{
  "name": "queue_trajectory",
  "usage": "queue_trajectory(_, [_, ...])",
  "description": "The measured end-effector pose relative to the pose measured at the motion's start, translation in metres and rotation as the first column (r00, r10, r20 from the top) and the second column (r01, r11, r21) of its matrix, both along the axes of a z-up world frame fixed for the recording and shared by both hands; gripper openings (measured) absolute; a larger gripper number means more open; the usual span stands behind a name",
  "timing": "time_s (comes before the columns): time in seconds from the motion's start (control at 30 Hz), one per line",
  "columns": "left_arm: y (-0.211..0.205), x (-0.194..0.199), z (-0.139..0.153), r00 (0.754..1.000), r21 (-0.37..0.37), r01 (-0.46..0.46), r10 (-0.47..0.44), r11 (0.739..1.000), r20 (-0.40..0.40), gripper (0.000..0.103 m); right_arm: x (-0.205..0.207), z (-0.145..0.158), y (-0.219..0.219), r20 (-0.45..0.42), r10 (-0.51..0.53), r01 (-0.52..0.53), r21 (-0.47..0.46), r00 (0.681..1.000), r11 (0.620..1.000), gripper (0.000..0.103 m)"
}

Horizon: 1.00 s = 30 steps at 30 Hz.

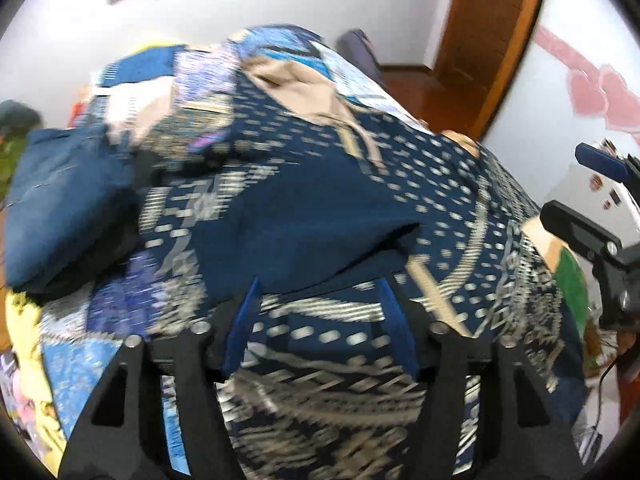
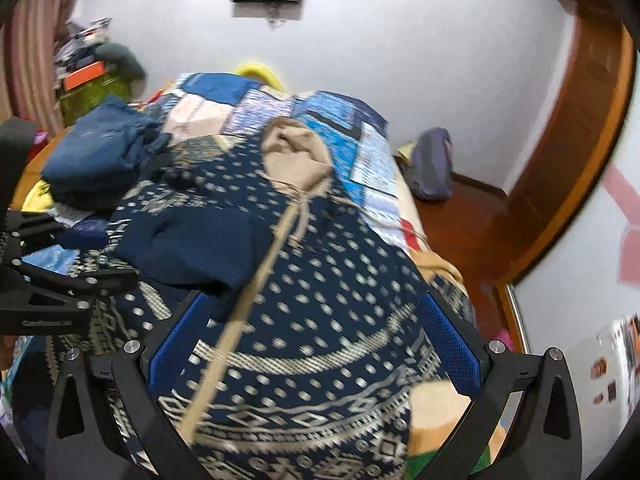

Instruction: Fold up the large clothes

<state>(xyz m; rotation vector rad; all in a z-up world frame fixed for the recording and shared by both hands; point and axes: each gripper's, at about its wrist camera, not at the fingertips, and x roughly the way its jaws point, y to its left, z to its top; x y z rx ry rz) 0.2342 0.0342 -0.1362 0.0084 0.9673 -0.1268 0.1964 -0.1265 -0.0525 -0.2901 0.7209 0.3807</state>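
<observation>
A navy hooded jacket with white patterns [image 1: 320, 208] lies spread on the bed, its beige-lined hood [image 2: 294, 152] at the far end and a sleeve folded across its chest [image 2: 192, 240]. My left gripper [image 1: 318, 288] is open just above the jacket's lower part, nothing between its blue pads. My right gripper [image 2: 316, 312] is open wide above the jacket's hem, also empty. The right gripper also shows at the right edge of the left wrist view [image 1: 592, 200]. The left gripper shows at the left edge of the right wrist view [image 2: 76, 280].
A folded pile of blue clothes [image 2: 100, 152] sits on the bed at the far left. A patchwork quilt [image 2: 344, 148] covers the bed. A purple bag [image 2: 432, 164] stands on the wooden floor by the door frame [image 2: 580, 152]. A cluttered shelf [image 2: 88, 76] is far left.
</observation>
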Motion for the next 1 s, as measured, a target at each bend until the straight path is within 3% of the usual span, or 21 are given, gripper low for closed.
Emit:
queue_trajectory(0.1, [0.028, -0.015, -0.002, 0.997, 0.017, -0.074, 0.074, 0.997, 0.025, 0.070, 0.000, 0.001, 0.030, 0.010, 0.083, -0.083, -0.023, 0.997, 0.996, 0.103])
queue_trajectory(0.2, [0.059, -0.030, -0.011, 0.991, 0.054, -0.131, 0.131, 0.990, 0.011, 0.070, 0.004, -0.009, 0.062, -0.034, 0.151, -0.152, -0.052, 0.988, 0.987, 0.103])
queue_trajectory(0.47, [0.103, -0.055, -0.042, 0.981, 0.091, -0.192, 0.195, 0.977, -0.024, 0.070, 0.012, -0.052, 0.140, -0.147, 0.290, -0.309, -0.128, 0.946, 0.942, 0.102])
queue_trajectory(0.73, [0.126, -0.064, -0.063, 0.972, 0.052, -0.227, 0.229, 0.973, -0.049, 0.070, 0.029, -0.079, 0.194, -0.262, 0.356, -0.395, -0.115, 0.897, 0.911, 0.093])
queue_trajectory(0.83, [0.132, -0.061, -0.070, 0.967, 0.046, -0.243, 0.246, 0.969, -0.062, 0.070, 0.033, -0.096, 0.208, -0.304, 0.363, -0.418, -0.138, 0.881, 0.898, 0.073])
queue_trajectory(0.9, [0.135, -0.058, -0.073, 0.963, 0.034, -0.256, 0.258, 0.966, -0.073, 0.070, 0.036, -0.107, 0.209, -0.350, 0.374, -0.434, -0.110, 0.859, 0.894, 0.035])
queue_trajectory(1.0, [0.138, -0.054, -0.076, 0.956, 0.009, -0.283, 0.283, 0.959, -0.072, 0.070, 0.035, -0.103, 0.202, -0.320, 0.361, -0.410, -0.099, 0.876, 0.907, 0.017])
